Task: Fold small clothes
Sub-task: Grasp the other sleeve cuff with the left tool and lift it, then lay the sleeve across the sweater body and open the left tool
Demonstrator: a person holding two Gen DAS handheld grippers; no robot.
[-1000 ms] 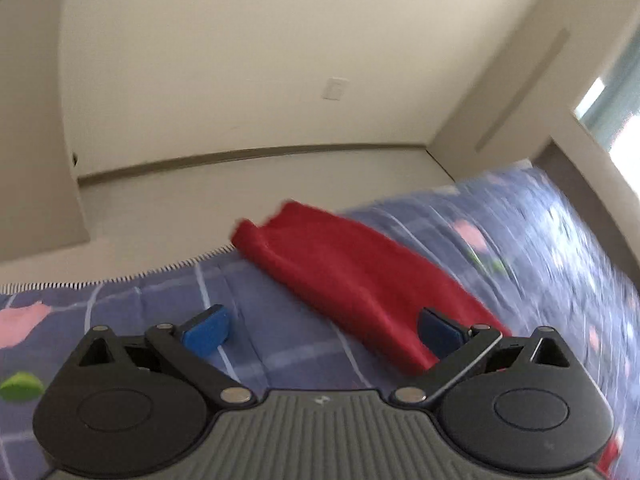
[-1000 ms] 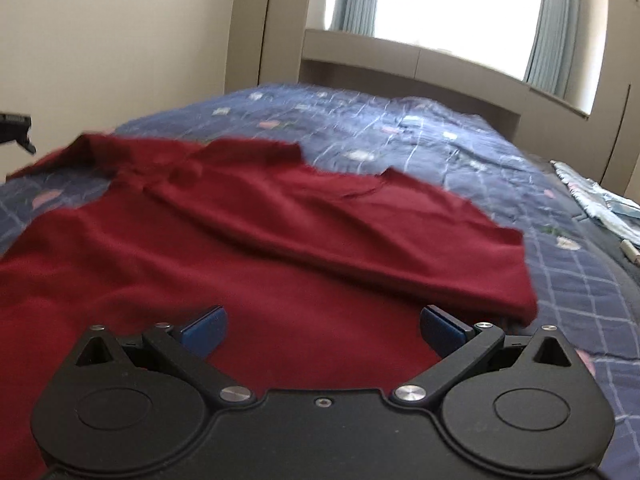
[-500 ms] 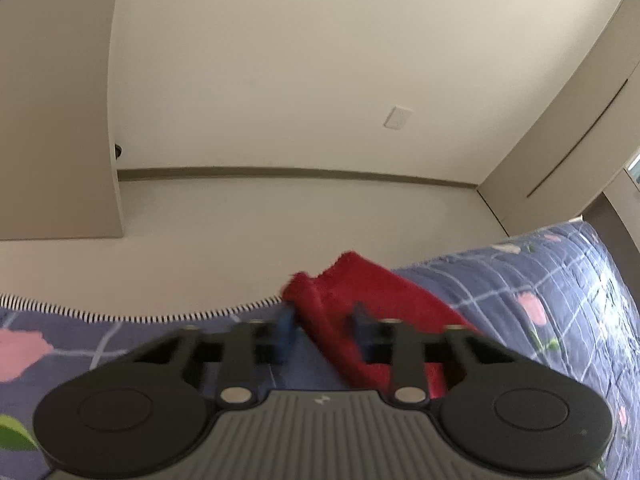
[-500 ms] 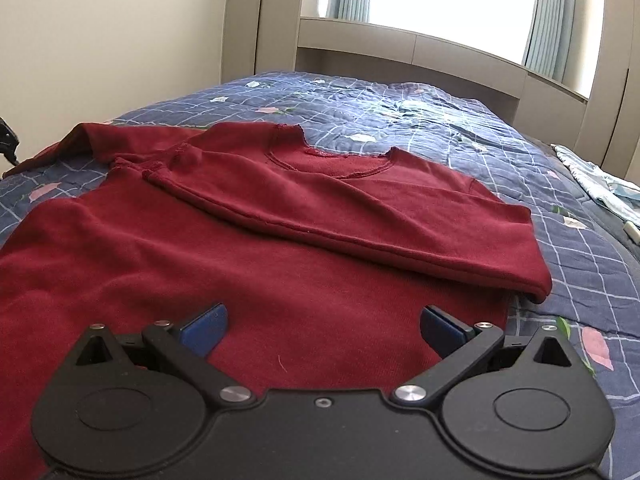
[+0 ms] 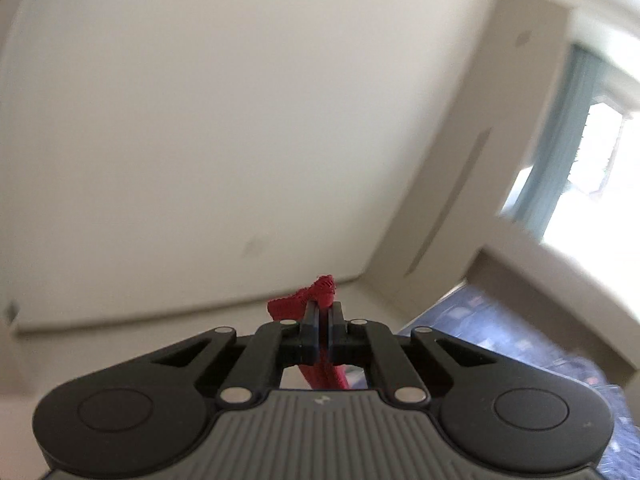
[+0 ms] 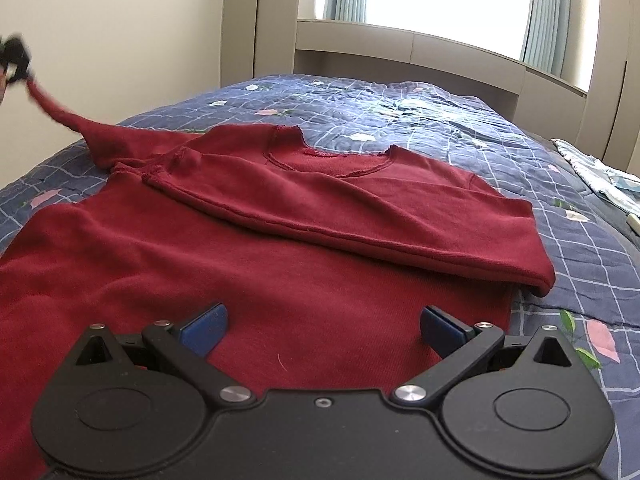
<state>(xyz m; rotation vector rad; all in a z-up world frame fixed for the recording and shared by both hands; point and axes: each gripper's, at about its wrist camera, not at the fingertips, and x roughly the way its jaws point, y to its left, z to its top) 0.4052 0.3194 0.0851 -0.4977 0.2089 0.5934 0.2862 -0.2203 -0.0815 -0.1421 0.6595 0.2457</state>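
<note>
The left gripper (image 5: 323, 316) is closed tight on the end of a sleeve (image 5: 316, 298) of the red sweater (image 6: 240, 264). Its jaws have just been closing, and the red cloth sits pinched between them. A bit of cloth pokes out past the tips, and more hangs down under the jaws. In the right wrist view this gripper (image 6: 14, 60) shows small and blurry, far off to the left and up in the air. The sleeve runs from it in a slanted line down to the sweater's shoulder on the bed (image 6: 460, 128).

The right gripper (image 6: 322, 326) is wide open and holds nothing. Its two blue pads (image 6: 204, 328) stand far apart above the sweater's lower part. The sweater lies flat on the blue checked blanket, right in front of this gripper and under it. The other sleeve (image 6: 360, 220) is folded across the chest, just past the gripper. The neck hole lies farther ahead. A light cloth (image 6: 596, 172) lies on the bed far to the right.
</note>
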